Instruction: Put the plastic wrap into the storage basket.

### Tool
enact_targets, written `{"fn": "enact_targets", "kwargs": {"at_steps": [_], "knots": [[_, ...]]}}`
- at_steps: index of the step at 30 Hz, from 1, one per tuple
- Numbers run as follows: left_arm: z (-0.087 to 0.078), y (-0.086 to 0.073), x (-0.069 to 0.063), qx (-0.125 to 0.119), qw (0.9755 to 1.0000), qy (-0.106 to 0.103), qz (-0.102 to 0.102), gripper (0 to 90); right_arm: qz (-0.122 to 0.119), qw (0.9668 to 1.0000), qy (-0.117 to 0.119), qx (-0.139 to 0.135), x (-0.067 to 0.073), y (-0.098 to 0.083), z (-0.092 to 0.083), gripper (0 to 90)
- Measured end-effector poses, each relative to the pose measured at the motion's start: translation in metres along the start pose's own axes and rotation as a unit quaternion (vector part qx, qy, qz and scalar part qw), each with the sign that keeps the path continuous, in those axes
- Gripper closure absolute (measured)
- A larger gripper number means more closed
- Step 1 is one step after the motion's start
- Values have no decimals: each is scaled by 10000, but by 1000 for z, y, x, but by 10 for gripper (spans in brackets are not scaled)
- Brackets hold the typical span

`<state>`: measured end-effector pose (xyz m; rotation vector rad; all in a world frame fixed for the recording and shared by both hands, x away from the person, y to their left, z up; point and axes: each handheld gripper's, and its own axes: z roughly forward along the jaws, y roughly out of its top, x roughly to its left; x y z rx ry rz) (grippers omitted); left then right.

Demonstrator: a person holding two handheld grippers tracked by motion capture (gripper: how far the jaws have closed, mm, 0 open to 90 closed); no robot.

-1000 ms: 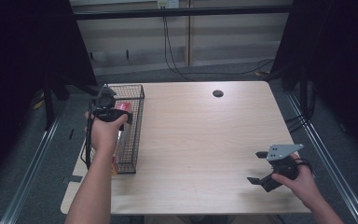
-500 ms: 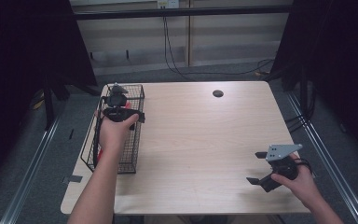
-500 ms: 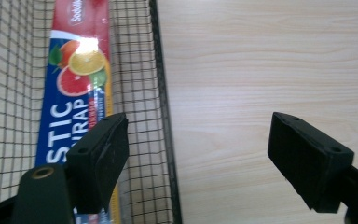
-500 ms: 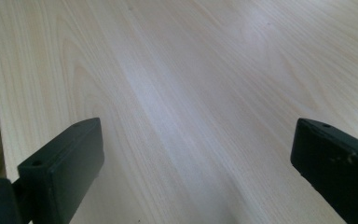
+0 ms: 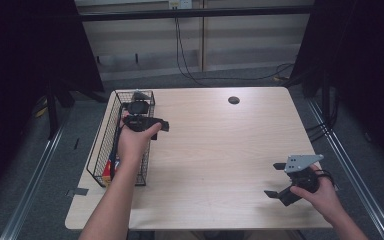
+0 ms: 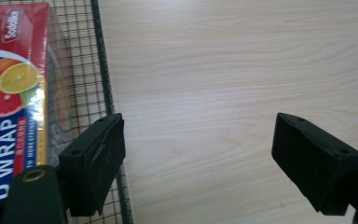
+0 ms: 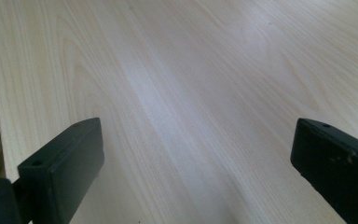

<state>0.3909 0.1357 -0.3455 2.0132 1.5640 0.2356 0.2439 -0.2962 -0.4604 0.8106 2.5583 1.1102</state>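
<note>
pale wood table [image 5: 220, 150] in a dark room, cables along the back wall, a small dark hole [image 5: 234, 100] in the tabletop near the far edge. wire basket [image 5: 100, 150] sits at the table's left edge with the plastic wrap box [image 6: 9, 102] lying inside it, just outside my left jaw, behind the mesh. left gripper [image 5: 147, 124] hangs over the basket's inner rim; its jaws have just been opening and stand wide, nothing but bare wood between them. i judge the box is dropped off and this is the release and pull-away. next move calls for lifting clear without snagging the basket wall [image 6: 105, 84] at my left jaw. right gripper [image 5: 285, 187] rests well apart near the table's near-right corner, jaws wide, empty.
</note>
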Motion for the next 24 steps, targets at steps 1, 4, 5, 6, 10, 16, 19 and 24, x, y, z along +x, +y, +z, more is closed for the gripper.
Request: {"fn": "enact_targets", "kwargs": {"at_steps": [1,4,5,6,10,16,19,24], "knots": [[1,0,-2,-14,10000,2,32,171,-1,10000,-1,-3,0,0,0,24],[3,-3,-8,-14,9999,-76,141,165,0,10000,-3,1,0,0,0,24],[4,-4,-11,-12,9998,-111,161,160,-4,10000,6,-6,0,0,0,24],[5,-5,-14,-17,9997,-137,191,158,0,10000,7,-10,0,0,0,24],[10,-8,-20,-32,9992,-220,324,147,-4,10000,10,-1,0,0,0,24],[16,-15,-30,-87,9983,-408,406,124,-12,10000,9,-9,0,0,-1,24],[18,-18,-35,-109,9976,-493,477,119,-11,10000,0,-6,0,0,0,24],[23,-22,-42,-195,9966,-613,509,109,-16,10000,2,14,1,0,0,24]]}}
